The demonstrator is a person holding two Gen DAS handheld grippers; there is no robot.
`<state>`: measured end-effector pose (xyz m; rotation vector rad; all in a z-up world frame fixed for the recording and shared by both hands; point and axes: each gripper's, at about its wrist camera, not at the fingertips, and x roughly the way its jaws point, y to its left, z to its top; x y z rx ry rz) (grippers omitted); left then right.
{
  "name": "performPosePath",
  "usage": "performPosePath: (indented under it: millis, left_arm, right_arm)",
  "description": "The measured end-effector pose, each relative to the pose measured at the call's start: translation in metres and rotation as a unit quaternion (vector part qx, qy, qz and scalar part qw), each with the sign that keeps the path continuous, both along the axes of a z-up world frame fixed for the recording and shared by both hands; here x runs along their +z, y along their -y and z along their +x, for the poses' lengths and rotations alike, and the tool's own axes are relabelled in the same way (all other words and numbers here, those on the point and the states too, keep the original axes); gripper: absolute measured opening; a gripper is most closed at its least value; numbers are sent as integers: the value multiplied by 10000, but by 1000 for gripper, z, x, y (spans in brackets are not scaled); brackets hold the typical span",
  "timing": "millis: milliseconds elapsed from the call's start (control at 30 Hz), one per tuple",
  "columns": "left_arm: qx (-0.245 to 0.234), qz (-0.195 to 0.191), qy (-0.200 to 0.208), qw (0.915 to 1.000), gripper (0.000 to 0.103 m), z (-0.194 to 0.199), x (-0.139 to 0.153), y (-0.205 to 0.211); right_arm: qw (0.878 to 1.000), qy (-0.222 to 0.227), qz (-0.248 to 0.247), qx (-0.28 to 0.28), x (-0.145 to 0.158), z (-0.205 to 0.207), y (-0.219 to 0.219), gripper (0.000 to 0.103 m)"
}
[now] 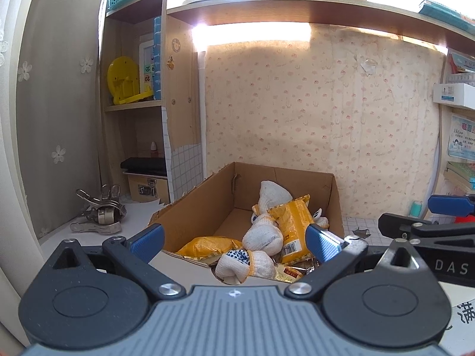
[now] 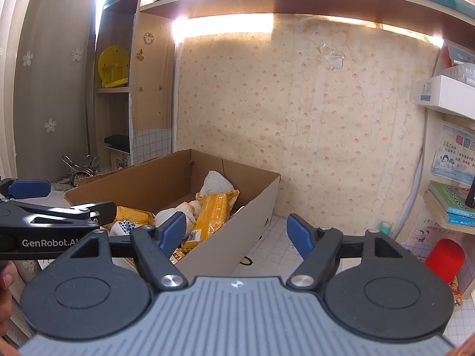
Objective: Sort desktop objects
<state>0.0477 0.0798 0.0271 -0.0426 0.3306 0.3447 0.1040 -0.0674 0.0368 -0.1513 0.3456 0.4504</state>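
left gripper (image 1: 234, 238): jaws spread wide, nothing between the blue pads; it hangs just above the near edge of the cardboard box (image 1: 204, 198), pointing into it.
right gripper (image 2: 236, 233): jaws apart at a middling width, nothing held; its left pad sits over the box's right wall and its right pad over the tiled desk (image 2: 285, 231).
box contents: white gloves (image 1: 262, 234) rolled into bundles, one with blue dots, lie mixed with yellow snack packets (image 1: 292, 225) at the near right end; the far left of the box floor is bare.
done so far: i judge most of the sorting done, since gloves and packets already sit in the box and neither gripper carries anything.
left on the desk: metal clips (image 1: 99, 210) lie left of the box, a red cylinder (image 2: 443, 259) and a small teal bottle (image 2: 386, 227) stand to the right.
what remains: whether those three belong in the box i cannot tell; if they do, they are the items left.
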Motion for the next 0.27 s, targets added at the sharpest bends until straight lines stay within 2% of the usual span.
performPosePath:
  millis: [267]
  left_arm:
    - [-105,-50,19,9999,103,0,0,1]
  right_arm:
    - [10000,-10,29,-42,-2,1,3,73]
